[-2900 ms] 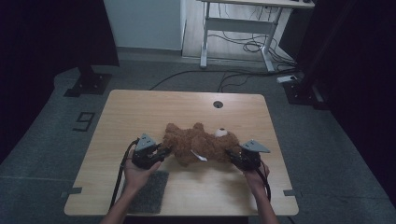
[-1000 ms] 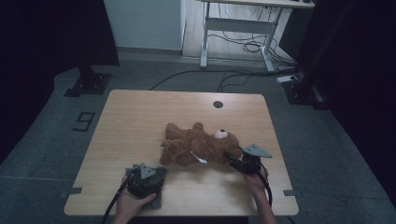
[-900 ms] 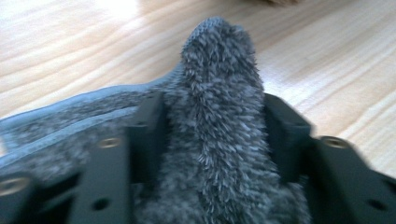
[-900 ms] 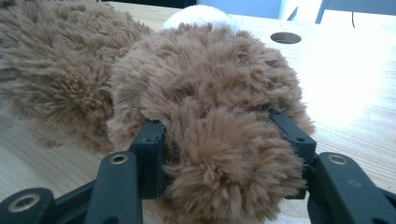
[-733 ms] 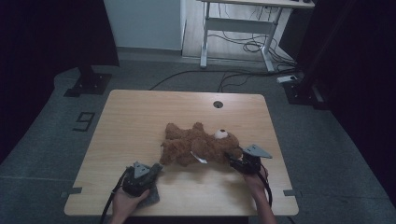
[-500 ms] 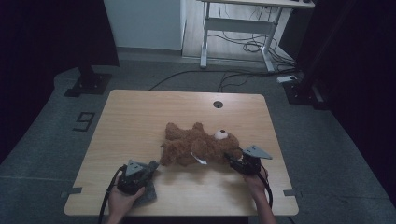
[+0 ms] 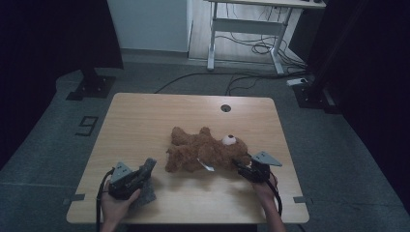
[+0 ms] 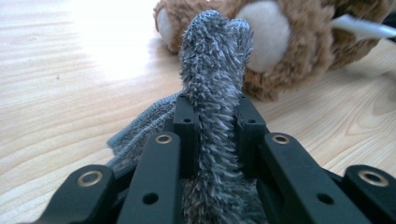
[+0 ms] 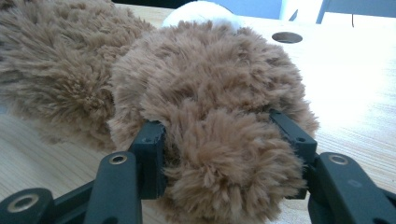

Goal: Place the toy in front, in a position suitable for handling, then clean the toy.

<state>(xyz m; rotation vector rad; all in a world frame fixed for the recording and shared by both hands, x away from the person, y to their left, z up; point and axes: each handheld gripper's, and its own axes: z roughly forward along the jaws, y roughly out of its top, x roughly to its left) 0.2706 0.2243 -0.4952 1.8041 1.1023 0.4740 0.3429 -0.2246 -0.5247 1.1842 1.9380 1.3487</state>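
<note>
The brown teddy bear (image 7: 205,151) lies flat near the middle of the wooden table (image 7: 145,116), its head toward the person's right. The right gripper (image 7: 247,170) is clamped on a plush lobe at the bear's head end (image 9: 219,154), its jaws part-way closed with fur bulging out between and over them. Toward the near left corner from the bear, the left gripper (image 7: 140,173) has just been closing its jaws and now pinches a fold of grey fuzzy cloth (image 8: 212,88), which stands up between the pads (image 8: 187,121) while the rest trails onto the table. Both things look light, soft and fully compliant: the bear will sag and swing from any single hold, so a thick stuffed part suits it better than loose fur, which could slip. The cloth will drape and drag; a bunched fold, as taken here, seems the surest hold, though a pinch near its edge might pull free.
</note>
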